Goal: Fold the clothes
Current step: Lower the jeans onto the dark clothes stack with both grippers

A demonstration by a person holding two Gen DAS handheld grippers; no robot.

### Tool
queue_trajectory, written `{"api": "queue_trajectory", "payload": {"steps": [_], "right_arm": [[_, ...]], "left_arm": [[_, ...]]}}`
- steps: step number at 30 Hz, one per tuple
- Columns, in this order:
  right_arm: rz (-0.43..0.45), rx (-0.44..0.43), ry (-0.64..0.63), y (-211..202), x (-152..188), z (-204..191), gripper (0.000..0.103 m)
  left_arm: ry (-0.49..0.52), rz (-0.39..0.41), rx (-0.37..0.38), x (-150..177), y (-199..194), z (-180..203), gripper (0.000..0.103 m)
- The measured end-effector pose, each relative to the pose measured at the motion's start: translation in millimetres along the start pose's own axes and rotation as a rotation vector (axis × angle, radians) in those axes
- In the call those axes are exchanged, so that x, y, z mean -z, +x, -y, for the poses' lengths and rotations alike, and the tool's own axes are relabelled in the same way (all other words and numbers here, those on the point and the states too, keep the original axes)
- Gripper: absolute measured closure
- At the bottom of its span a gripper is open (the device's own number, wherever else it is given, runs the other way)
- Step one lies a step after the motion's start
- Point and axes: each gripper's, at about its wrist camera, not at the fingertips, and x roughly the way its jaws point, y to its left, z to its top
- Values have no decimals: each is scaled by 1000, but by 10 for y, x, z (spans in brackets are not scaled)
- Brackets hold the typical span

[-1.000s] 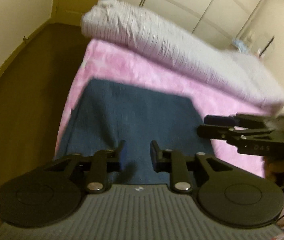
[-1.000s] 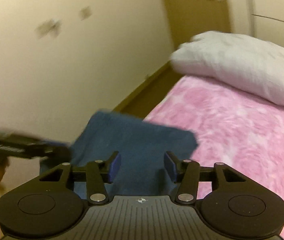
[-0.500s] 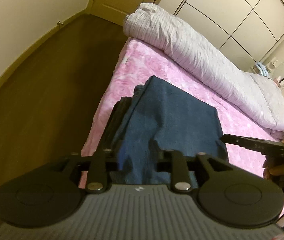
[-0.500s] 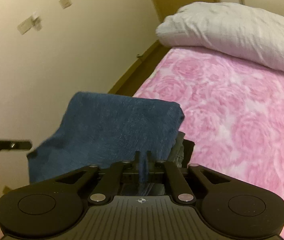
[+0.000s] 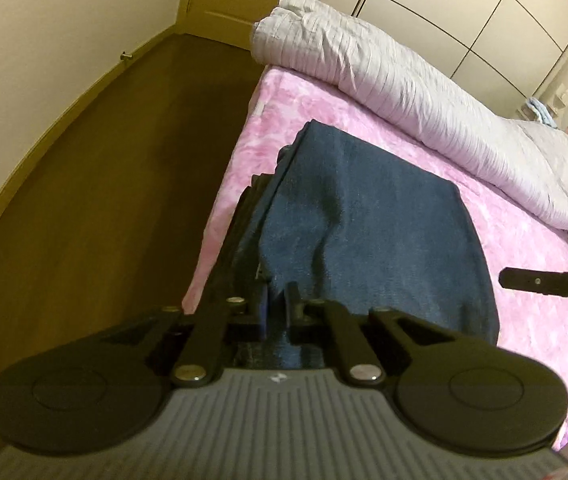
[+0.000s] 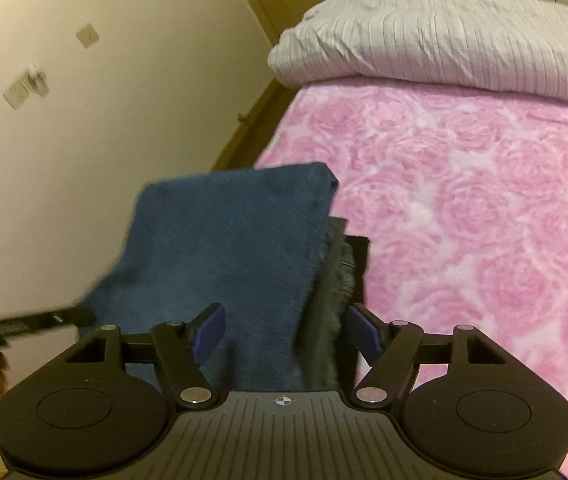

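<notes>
Left wrist view shows the left gripper (image 5: 275,304) nearly closed on the near edge of the blue cloth (image 5: 368,232), a fold of fabric being pinched in the narrow gap; half a second earlier the same pinch was seen, and a second ago these jaws were spread wide above the flat cloth. In the right wrist view the right gripper (image 6: 284,330) is spread wide with nothing held, whereas half a second ago its jaws were shut on the cloth's edge, so that side has been let go. The cloth (image 6: 227,256) is seen lying as a folded rectangle near the bed's (image 5: 524,240) left edge, on top of a dark garment (image 6: 334,280) whose layered edges show beside it at lower centre of the frame. From this it is judged that a fold has been laid down and is being released, one corner being held yet. The stack sits close to the mattress edge, with bare floor (image 5: 103,200) at the left of the frame, so little margin is left on that side. Open pink blanket is offered to the right of the cloth, bounded at upper right by the rolled white duvet (image 5: 424,92). The right gripper's tip (image 5: 524,280) is seen at the right edge, clear of the cloth.
</notes>
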Motion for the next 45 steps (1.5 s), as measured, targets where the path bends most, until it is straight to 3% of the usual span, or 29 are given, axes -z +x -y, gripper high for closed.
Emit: {"api": "queue_trajectory", "payload": {"steps": [5,6,7,8,9,11,13,17,19,23,24,29,33,40,45], "right_arm": [[-30,-49,41,103,17,-15,33],[-36,-58,49,123,21,-18,33],[-42,-68,57,144,24,-21,38],[-49,-75,65,175,26,-18,69],[-57,-78,80,218,26,19,79],[-67,-101,152,265,36,185,85],[-77,-123,224,313,46,351,85],[-82,-154,294,406,102,502,84],[-86,-155,308,401,78,522,77],[-42,-54,231,168,-110,367,75],[-30,-29,212,109,-157,328,75],[89,79,54,-65,-452,107,76],[73,89,8,229,-518,125,76],[45,106,-73,743,-634,156,76],[21,116,-122,1103,-713,181,76]], "left_arm": [[2,-8,7,7,45,-29,94],[17,-9,11,1,67,-17,100],[45,-8,9,-27,105,8,101],[61,-7,2,-37,104,5,102],[66,-4,-3,-54,108,-25,102],[32,-5,7,-48,83,-179,100],[1,-19,38,-14,131,-316,99],[3,-27,6,0,239,-353,98],[-16,-9,-20,-35,159,-337,96],[-2,85,-214,-258,-284,-302,100],[10,106,-219,-336,-357,-274,100],[186,139,-79,-655,-124,368,98],[200,134,5,-773,403,712,98],[124,48,-15,-912,1247,529,100],[145,9,-32,-914,1449,471,100]]}}
